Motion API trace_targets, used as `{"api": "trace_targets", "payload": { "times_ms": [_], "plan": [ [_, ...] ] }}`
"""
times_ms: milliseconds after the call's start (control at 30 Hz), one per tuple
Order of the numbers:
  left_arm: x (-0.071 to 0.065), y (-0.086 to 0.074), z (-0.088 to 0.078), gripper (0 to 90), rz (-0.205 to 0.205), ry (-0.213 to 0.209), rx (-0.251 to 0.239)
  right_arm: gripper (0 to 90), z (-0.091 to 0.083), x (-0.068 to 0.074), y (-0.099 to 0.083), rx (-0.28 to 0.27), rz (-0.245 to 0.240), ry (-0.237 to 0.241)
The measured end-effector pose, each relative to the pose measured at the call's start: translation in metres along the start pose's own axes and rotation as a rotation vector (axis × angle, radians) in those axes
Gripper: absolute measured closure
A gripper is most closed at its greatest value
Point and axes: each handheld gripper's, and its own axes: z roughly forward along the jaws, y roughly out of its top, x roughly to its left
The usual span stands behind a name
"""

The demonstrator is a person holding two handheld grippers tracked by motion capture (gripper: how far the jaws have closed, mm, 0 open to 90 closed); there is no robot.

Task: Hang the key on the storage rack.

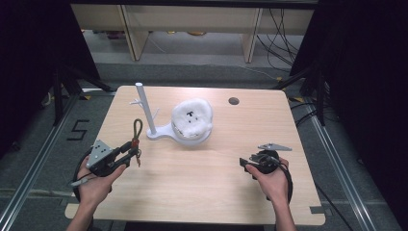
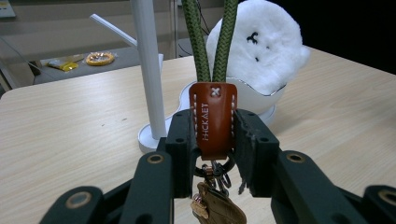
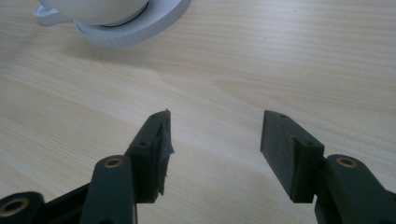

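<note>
Leather tab of keychain (image 2: 213, 119) clamped in left gripper (image 2: 214, 140) jaws, frame centre. Keep green loop (image 2: 210, 39) upright, aim at white stand (image 2: 148, 70) peg upper left. Right gripper (image 3: 215, 149) jaws wide, idle over counter (image 3: 280, 60).

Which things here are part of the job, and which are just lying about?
In the job:
- keyring strap, green cord with brown leather tab, clamped in the left gripper
- white stand with pegs, just beyond the strap, a likely place to hang it

Lying about:
- fluffy white toy in the stand's dish
- right gripper, open over bare table
</note>
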Motion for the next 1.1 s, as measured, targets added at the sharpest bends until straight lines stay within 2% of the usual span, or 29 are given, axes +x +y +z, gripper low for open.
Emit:
{"api": "trace_targets", "payload": {
  "times_ms": [33,67,333,433,567,633,667,733,1067,1100],
  "plan": [
    [0.0,0.001,-0.001,67.9,0.0,0.007,0.006,44.1,0.0,0.0,0.0,0.0,0.002,-0.001],
    [0.0,0.002,0.0,67.9,-0.001,0.008,0.003,44.1,-0.001,0.0,0.0,-0.002,0.004,0.02],
    [0.003,0.007,0.001,67.9,-0.002,0.017,-0.012,44.0,0.0,0.0,0.0,0.0,0.008,-0.001],
    [0.004,0.009,0.002,67.9,-0.006,0.013,-0.025,44.0,-0.001,0.0,0.0,0.0,0.007,0.015],
    [0.005,0.012,0.001,67.9,-0.004,0.022,-0.02,43.9,-0.001,0.0,0.0,-0.001,0.008,0.016],
    [0.005,0.013,0.002,67.9,-0.005,0.024,-0.024,43.9,0.0,0.0,0.0,-0.004,0.005,-0.003],
    [0.006,0.014,0.002,67.9,-0.007,0.018,-0.035,43.9,0.0,0.0,0.0,-0.005,0.005,0.008],
    [0.006,0.016,0.002,67.9,-0.008,0.027,-0.029,43.9,-0.001,0.004,0.0,0.015,0.043,0.004],
    [0.011,0.023,0.004,67.8,-0.006,0.032,-0.033,43.7,0.0,0.004,-0.001,0.002,0.045,0.013],
    [0.011,0.023,0.004,67.8,-0.012,0.034,-0.035,43.7,0.001,0.004,-0.001,0.006,0.042,0.001]
  ]
}}
